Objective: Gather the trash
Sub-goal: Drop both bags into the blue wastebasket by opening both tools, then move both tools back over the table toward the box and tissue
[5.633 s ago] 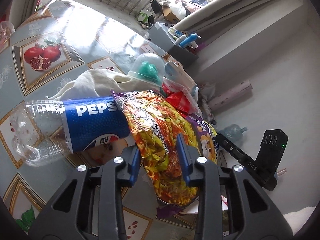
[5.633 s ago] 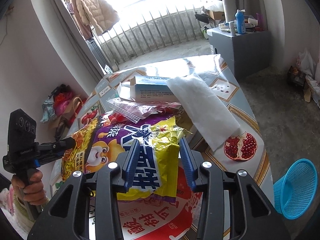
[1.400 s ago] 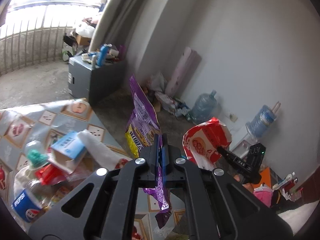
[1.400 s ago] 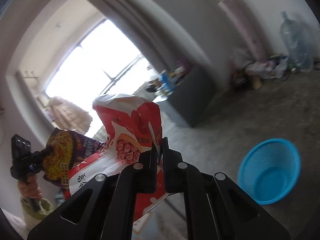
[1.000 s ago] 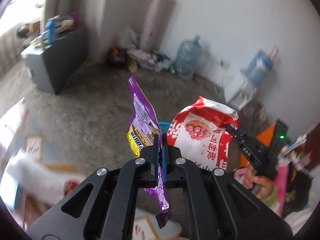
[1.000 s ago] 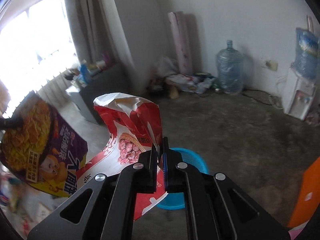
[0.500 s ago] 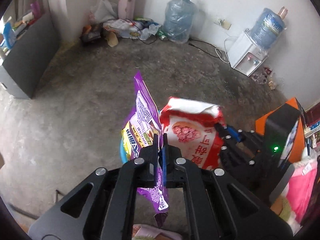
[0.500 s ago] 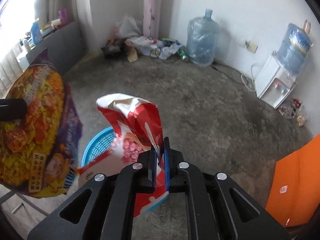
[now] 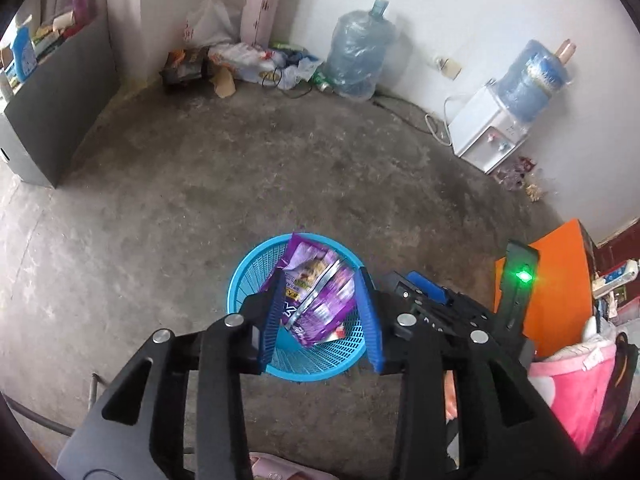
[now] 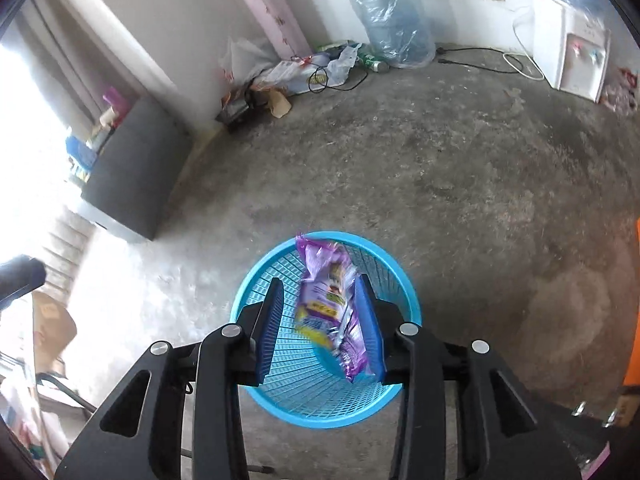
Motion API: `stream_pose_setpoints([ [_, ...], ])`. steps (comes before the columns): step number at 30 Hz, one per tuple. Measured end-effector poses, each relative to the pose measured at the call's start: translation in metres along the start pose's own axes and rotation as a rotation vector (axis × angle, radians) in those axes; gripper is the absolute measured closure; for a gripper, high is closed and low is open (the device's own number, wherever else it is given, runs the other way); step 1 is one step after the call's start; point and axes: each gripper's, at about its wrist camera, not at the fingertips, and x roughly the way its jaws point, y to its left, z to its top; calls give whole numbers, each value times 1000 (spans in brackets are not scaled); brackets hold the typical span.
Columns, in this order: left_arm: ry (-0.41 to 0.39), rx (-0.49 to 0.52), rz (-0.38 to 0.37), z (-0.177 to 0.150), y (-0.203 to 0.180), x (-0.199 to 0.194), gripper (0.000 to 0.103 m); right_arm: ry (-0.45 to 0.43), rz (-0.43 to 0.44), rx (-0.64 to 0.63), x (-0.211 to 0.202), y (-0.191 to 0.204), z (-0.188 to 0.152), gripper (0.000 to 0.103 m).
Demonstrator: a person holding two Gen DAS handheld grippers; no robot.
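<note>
Blue-padded jaws of the left gripper (image 9: pixel 320 320) and the right gripper (image 10: pixel 318 320) are seen opening, nothing pinched between them, at lower centre of each wrist view. Just beyond, the purple snack bag (image 9: pixel 316 296) is seen, blurred, inside the blue basket (image 9: pixel 244 276). One deposit is judged done; little else in the basket is made out, and remaining trash is outside both views.

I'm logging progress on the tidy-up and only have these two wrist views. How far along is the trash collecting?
Done: the purple snack bag lies in the blue basket on the floor, a scrap of red wrapper beside it. In hand: nothing. The left gripper and right gripper hang over the basket, jaws opening, gripping nothing. Left: these views show no table, so remaining trash can't be judged.
</note>
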Motion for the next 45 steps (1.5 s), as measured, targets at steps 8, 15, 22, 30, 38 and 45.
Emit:
stream_pose_setpoints([
  [8, -119, 5, 0, -16, -1, -87, 55, -50, 69, 5, -36, 10, -4, 58],
  [15, -239, -30, 27, -51, 8, -169, 42, -101, 105, -81, -74, 54, -8, 44],
  [22, -315, -61, 141, -104, 29, -236, 29, -166, 80, -242, -121, 114, -31, 19],
  [30, -335, -197, 266, -185, 76, -300, 15, -233, 52, -506, -169, 184, -74, 7],
  [38, -432, -387, 376, -258, 123, -375, 9, -361, 44, -710, -208, 232, -111, 7],
  [45, -533, -477, 512, -307, 145, -422, 9, -283, 337, -725, -234, 267, -120, 7],
])
